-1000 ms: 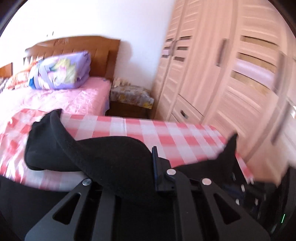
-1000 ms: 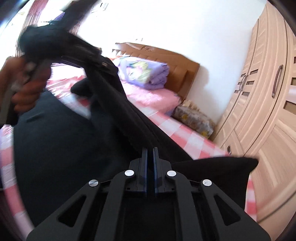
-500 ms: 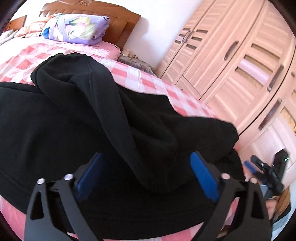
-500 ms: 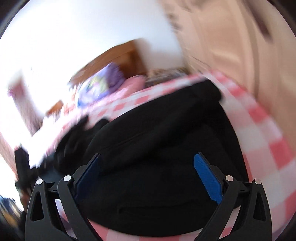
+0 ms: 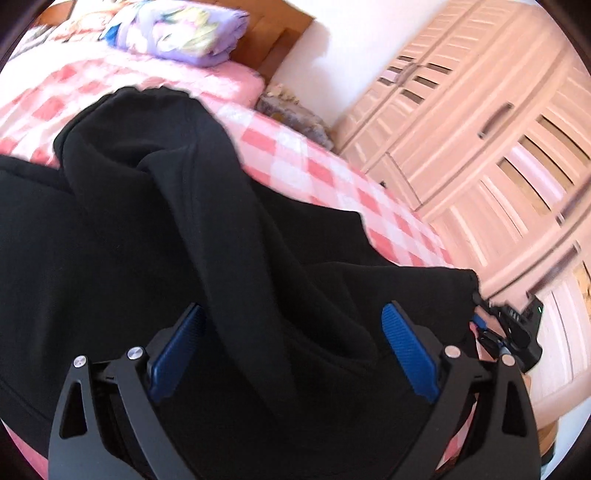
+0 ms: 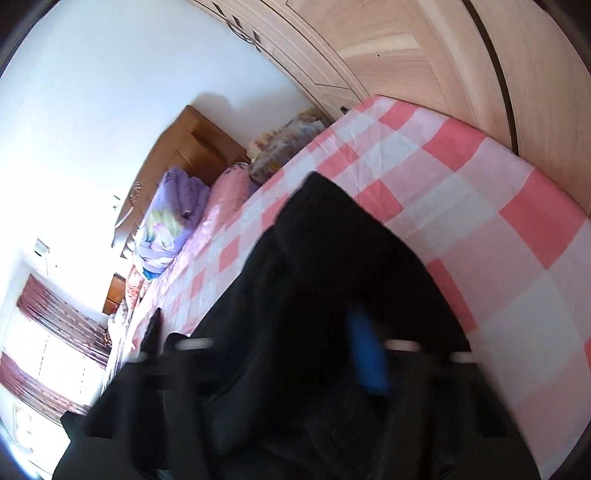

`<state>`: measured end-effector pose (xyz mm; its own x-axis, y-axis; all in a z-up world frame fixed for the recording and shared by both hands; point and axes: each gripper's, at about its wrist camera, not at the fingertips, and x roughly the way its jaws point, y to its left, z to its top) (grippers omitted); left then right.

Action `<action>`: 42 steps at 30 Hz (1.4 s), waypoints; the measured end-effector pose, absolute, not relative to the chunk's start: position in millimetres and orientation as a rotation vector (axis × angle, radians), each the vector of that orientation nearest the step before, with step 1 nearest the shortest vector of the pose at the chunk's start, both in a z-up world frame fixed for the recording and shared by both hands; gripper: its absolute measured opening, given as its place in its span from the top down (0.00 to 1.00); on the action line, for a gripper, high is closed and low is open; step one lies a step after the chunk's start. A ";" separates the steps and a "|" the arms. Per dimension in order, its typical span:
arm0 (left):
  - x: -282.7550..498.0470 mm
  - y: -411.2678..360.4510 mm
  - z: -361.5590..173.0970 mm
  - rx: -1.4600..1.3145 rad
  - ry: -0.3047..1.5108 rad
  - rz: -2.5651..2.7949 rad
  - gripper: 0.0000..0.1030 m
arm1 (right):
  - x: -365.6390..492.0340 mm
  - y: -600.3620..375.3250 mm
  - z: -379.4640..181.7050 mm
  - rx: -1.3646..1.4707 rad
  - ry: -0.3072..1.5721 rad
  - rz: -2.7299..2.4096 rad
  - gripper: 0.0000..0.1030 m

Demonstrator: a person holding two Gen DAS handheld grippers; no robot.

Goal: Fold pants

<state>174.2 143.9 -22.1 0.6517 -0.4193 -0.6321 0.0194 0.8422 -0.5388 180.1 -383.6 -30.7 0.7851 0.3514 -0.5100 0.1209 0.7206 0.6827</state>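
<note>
Nearby: wardrobe (image 5: 480, 140), quilt (image 5: 177, 29) | left gripper (image 5: 291, 343) agape over pants (image 5: 184, 240) | right gripper (image 6: 314, 354) closing, blurred

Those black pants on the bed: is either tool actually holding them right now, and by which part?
The left gripper holds nothing; its fingers stand wide apart over the black pants. The right gripper is too blurred to tell.

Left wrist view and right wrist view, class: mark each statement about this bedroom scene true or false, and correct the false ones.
1. The pants are black. True.
2. The pants lie on a checked sheet. True.
3. The left gripper is clamped shut. False: its jaws stand wide open over the pants.
4. The wardrobe doors stand open. False: they are closed.
5. A purple quilt lies by the headboard. True.
</note>
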 end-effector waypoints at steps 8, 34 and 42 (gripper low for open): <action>187.0 157.9 -21.8 -0.558 0.856 -0.200 0.06 | 132.5 -364.5 37.7 0.678 0.437 0.236 0.96; 201.0 164.5 -32.0 -0.464 0.926 -0.134 0.63 | 162.8 -367.4 -65.8 0.663 0.773 0.207 0.42; 196.3 172.1 -36.1 -0.468 0.916 -0.138 0.51 | 155.8 -361.8 -54.6 0.736 0.700 0.194 0.12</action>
